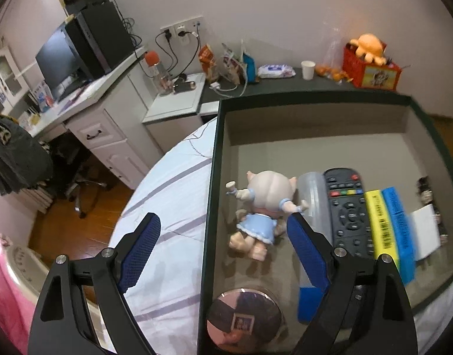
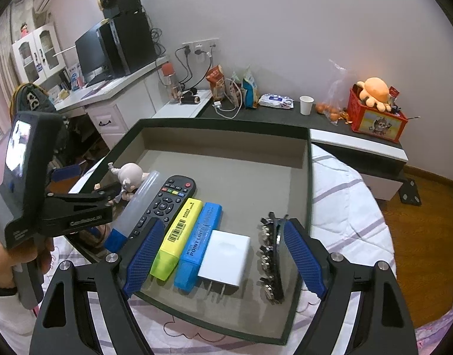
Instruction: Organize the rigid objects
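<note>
From the left wrist view, the left gripper (image 1: pixel 223 232) tilts downward with its blue-padded fingers (image 1: pixel 140 254) spread wide and nothing pinched; one finger hangs over the striped white bedsheet (image 1: pixel 170 201) at lower left, the other inside the shallow dark-rimmed grey tray (image 1: pixel 211 207). In the tray's centre a small doll in a pale blue dress (image 1: pixel 260 207) lies face down, just beside a clear tube with a blue cap (image 1: pixel 312 204), then a black remote control (image 1: pixel 347 207), and a round pink badge (image 1: pixel 244 319) sits at the bottom edge. From the right wrist view, the right gripper (image 2: pixel 223 254) also points down, fingers spread and empty, straddling a yellow highlighter (image 2: pixel 179 233), a blue highlighter (image 2: pixel 201 239), a white plug adapter (image 2: pixel 226 257) and a black studded strip (image 2: pixel 272 257) standing on edge, touching the right pad. A hand (image 2: pixel 16 254) at lower left holds the other gripper.
</note>
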Demonstrator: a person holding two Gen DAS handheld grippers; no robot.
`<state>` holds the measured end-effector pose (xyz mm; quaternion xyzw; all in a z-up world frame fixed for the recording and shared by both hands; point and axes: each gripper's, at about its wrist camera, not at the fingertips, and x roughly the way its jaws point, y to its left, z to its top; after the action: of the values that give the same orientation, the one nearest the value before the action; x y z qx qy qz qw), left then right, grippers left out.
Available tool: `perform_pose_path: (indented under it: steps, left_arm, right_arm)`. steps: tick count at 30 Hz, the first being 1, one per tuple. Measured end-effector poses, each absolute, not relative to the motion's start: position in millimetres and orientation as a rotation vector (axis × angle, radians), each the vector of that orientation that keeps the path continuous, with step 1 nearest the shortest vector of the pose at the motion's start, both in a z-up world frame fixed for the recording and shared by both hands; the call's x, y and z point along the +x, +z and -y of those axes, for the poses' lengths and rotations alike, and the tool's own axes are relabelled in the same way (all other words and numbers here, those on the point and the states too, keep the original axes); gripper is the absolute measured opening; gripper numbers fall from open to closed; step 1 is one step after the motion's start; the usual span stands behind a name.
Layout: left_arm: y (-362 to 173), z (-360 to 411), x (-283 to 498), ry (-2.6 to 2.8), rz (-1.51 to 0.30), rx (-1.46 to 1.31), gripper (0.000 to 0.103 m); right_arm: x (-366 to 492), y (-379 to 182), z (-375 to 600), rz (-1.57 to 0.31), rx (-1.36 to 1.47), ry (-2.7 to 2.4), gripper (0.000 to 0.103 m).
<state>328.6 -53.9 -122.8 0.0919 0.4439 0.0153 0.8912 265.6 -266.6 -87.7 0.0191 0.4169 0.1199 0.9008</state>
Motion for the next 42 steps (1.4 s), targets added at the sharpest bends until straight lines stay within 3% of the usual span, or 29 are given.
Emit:
perform_pose_path:
  steps: [10,15,42]
  left_arm:
    - [-92,41,280,-0.018,-0.839,0.085,0.09]
    - [-85,45,252,-0.042,-0.805,0.07,0.102]
    - [-65,56,238,-0.07,-0.822,0.082,0.103]
  right_arm:
    - [248,-66,287,-0.817,0.087,0.223,0.084]
    - [240,-68,283,-0.837,0.067,0.225,0.084]
    - [243,-61,222,-0.946,-0.127,0.193,0.085]
